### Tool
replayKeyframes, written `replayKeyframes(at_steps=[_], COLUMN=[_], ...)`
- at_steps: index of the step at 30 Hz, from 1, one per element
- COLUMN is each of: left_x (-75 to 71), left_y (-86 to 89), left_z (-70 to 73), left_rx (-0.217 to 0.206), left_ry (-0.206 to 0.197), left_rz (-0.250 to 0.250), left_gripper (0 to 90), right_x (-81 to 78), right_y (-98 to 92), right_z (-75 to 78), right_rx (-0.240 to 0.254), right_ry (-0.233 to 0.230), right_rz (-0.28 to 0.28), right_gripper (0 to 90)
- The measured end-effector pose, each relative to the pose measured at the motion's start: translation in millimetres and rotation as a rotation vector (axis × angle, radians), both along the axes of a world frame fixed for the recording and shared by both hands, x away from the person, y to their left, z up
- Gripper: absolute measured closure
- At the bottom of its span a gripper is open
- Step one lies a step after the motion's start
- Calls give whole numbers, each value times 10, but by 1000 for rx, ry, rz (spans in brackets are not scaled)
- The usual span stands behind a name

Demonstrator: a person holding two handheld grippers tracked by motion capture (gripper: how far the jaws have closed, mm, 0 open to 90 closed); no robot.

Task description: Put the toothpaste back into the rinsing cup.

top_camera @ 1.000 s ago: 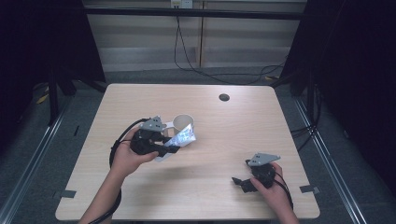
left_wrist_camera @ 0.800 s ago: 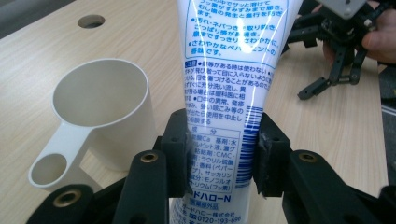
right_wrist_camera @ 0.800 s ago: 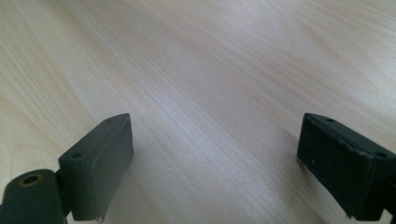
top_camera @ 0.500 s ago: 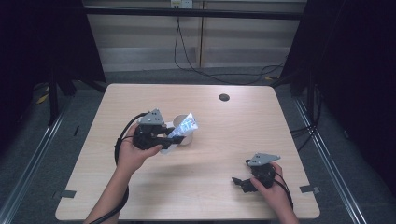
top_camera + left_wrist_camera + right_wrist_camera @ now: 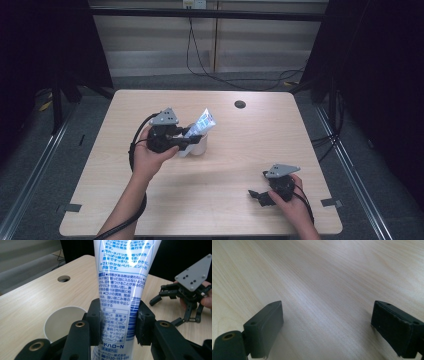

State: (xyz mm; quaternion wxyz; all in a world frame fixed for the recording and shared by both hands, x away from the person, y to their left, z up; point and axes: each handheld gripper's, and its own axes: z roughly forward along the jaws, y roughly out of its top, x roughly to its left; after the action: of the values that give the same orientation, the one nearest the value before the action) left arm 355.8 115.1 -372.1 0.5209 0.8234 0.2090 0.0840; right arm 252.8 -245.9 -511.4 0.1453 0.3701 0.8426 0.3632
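Left gripper (image 5: 186, 143): held in the person's left hand, left-centre of table; jaws clamped on the toothpaste tube, pads pressing both flat sides.
Toothpaste tube (image 5: 122, 290): white w/ blue print, gripped around its lower-mid body; in high view it tilts up and to the right, above the paper cup. Lower end runs out of frame in left gripper view, so can't tell if it's inside the cup.
Paper cup (image 5: 199, 145): white, upright, mouth open, just beside/under the left jaws; in left gripper view its rim (image 5: 65, 308) sits left of the tube.
Right gripper (image 5: 256, 195): in the person's right hand, near the table's front-right, resting low on the wood; jaws spread wide, nothing between them, bare tabletop in the gap in right gripper view.
Table (image 5: 280, 135): light wood, rounded corners; cup and left gripper sit well in from all edges. Right gripper is near the front edge, well apart from the cup.
Cable hole (image 5: 240, 104): small dark round hole near the far edge, right of centre, apart from everything.
Open room: wide bare wood btwn the two grippers, along the far edge, and on the right half.
Surroundings: dark floor and rails either side; cables trail behind the far edge.
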Motion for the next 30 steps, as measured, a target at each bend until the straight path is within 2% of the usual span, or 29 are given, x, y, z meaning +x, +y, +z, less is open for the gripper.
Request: replayKeyframes(at_steps=[6,14,30], left_x=[36,94,193], left_y=[-26,-48,-76], left_z=[36,87,142], left_rx=[-18,-64,-90], left_ry=[-16,-35,-48], left_rz=[38,82,133], left_gripper=[636,637,637], right_x=[0,0,0], right_y=[0,0,0], right_z=[0,0,0], right_rx=[0,0,0], right_ry=[0,1,0], right_rz=[0,0,0], right_gripper=[101,101,101])
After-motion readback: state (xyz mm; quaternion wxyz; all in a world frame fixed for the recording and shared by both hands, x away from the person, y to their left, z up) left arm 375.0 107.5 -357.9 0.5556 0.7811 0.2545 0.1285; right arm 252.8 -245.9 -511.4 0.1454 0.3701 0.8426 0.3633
